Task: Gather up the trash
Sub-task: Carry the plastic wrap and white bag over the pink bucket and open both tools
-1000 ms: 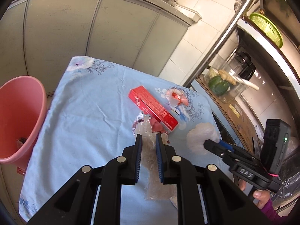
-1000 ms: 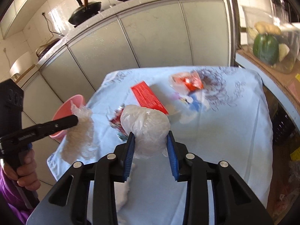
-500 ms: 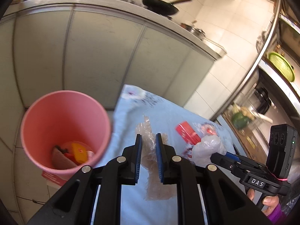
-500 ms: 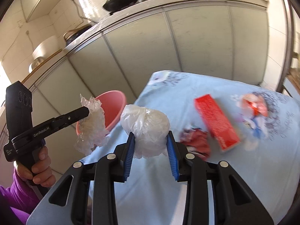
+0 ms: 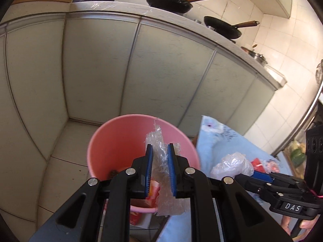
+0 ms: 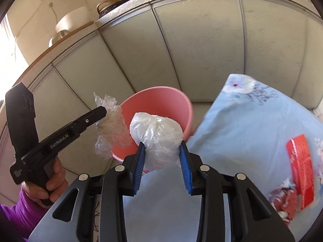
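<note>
Holding a crinkly strip of clear plastic wrap (image 5: 161,173), the left gripper (image 5: 159,151) sits low in the middle of the left wrist view, its blue pads pinched onto the wrap so the piece sticks up above the tips and hangs down below them. Right behind it is the pink bucket (image 5: 113,141), mouth facing the camera, with some orange and red junk visible at the bottom. The wrap lines up with the bucket opening in this view, though I can't tell if it's actually over the rim or just in front of it.

Over in the right wrist view, the right gripper (image 6: 161,149) is at bottom centre, squeezing a balled-up white plastic bag (image 6: 157,135) between its blue pads. The bag bulges up past the tips and overlaps the near rim of the same pink bucket. The left gripper shows up at the left of that frame too, held by a hand (image 6: 50,181) in a purple sleeve (image 6: 18,207), wrap dangling just left of the bucket.

To the right there's the table with a light blue flowery cloth (image 6: 252,131), and a red box (image 6: 300,167) lying near the right edge with a crumpled reddish wrapper (image 6: 282,199) just below it. Grey cabinet doors (image 5: 161,70) fill the background, with two black pans (image 5: 169,0) up on the counter at the top of the left view.
</note>
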Motion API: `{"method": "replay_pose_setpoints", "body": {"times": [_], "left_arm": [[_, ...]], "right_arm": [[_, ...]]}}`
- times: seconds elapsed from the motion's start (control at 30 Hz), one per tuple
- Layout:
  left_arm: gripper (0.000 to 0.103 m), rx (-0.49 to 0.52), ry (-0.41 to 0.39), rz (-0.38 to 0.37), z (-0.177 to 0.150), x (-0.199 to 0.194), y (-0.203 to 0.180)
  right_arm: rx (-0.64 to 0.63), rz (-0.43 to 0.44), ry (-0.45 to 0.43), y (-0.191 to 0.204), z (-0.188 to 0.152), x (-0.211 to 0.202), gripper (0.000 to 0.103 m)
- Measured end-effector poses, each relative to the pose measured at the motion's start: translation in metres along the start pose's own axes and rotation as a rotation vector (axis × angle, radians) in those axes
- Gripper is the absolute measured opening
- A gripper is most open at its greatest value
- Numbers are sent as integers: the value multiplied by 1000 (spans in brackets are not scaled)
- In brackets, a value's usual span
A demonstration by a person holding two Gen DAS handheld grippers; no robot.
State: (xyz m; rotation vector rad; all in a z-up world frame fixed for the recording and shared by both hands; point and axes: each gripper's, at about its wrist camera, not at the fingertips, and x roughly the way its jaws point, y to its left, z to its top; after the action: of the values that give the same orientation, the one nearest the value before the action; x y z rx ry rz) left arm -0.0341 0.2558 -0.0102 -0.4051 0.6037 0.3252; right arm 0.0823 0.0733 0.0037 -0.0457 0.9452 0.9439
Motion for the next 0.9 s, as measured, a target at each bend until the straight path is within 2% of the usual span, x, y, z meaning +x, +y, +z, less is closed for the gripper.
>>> {"method": "replay_pose_setpoints", "body": {"times": [0.17, 0.37, 0.47, 0.57, 0.7, 0.9], "left_arm": [[14, 30, 21, 72, -6, 21, 8], [14, 10, 67, 102, -13, 41, 14], [18, -1, 84, 111, -15, 46, 19], [19, -14, 94, 117, -17, 50, 23], [27, -34, 117, 126, -18, 57, 26], [29, -46, 129, 132, -19, 59, 28]], "right_arm": [[-6, 2, 56, 8, 8, 37, 34], [-9, -7, 118, 12, 10, 74, 34], [-26, -24, 138, 16, 11, 85, 35], [-29, -22, 154, 18, 10, 90, 38], [-26, -12, 157, 21, 11, 94, 43], [-33, -5, 156, 21, 11, 93, 44]]}}
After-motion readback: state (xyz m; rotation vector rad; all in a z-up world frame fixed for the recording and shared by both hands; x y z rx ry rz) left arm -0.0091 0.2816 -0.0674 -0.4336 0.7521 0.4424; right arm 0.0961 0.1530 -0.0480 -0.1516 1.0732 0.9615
